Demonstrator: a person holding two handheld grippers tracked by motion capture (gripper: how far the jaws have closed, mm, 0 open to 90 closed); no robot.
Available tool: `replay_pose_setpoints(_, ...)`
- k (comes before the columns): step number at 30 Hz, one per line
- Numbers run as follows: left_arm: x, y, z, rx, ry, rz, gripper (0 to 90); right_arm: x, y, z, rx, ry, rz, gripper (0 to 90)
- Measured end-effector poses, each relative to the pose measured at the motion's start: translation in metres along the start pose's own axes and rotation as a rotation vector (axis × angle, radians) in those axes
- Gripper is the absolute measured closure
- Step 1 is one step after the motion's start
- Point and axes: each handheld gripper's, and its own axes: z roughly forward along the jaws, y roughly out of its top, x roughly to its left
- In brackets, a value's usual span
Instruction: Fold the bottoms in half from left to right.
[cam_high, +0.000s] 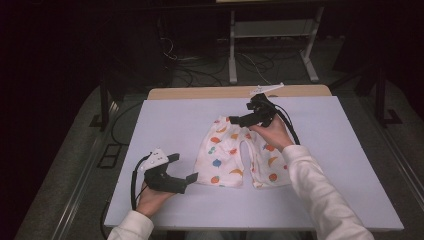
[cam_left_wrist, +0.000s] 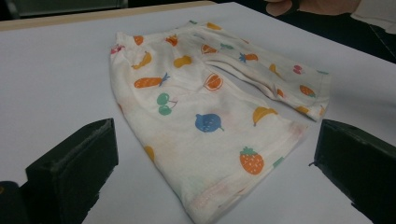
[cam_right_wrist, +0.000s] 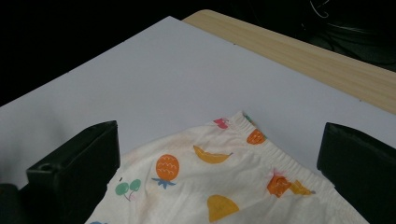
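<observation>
Since both grippers are wide open and holding nothing, nothing's committed yet. The fruit-print shorts (cam_high: 239, 157) lie flat in the middle of the white bench (cam_high: 165, 125), waistband at the far side, leg hems toward the person. The left gripper (cam_high: 181, 167) hovers just off the near left leg hem, jaws spread on either side of it in the left gripper view. The right gripper (cam_high: 239, 120) sits over the waistband's far left corner, which lies between its jaws in the right gripper view.

My guess at what goes wrong: the fabric is thin and two-layered, so a shallow pinch could catch only the top layer and the shorts would peel apart instead of folding. Dragging one corner alone would probably bunch or skew them on the smooth bench.

No brand, tag or readable writing anywhere, just strawberries, bananas, cherries and carrots.
</observation>
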Motion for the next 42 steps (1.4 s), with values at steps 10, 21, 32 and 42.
replay_pose_setpoints(10,0.0,0.0,0.0,-0.001,0.0,-0.003,0.0,-0.008,-0.001,0.013,0.014,-0.019,0.018,0.0)
replay_pose_setpoints(21,0.0,0.0,0.0,-0.005,-0.004,-0.003,0.0,-0.008,0.0,0.036,0.028,-0.015,0.025,0.0)
replay_pose_setpoints(32,0.0,0.0,0.0,-0.006,-0.008,-0.002,0.0,-0.005,0.006,0.052,0.035,-0.022,0.018,0.0)
replay_pose_setpoints(42,-0.001,0.0,0.0,-0.004,-0.011,0.001,0.0,-0.004,0.005,0.066,0.047,-0.032,0.023,0.0)
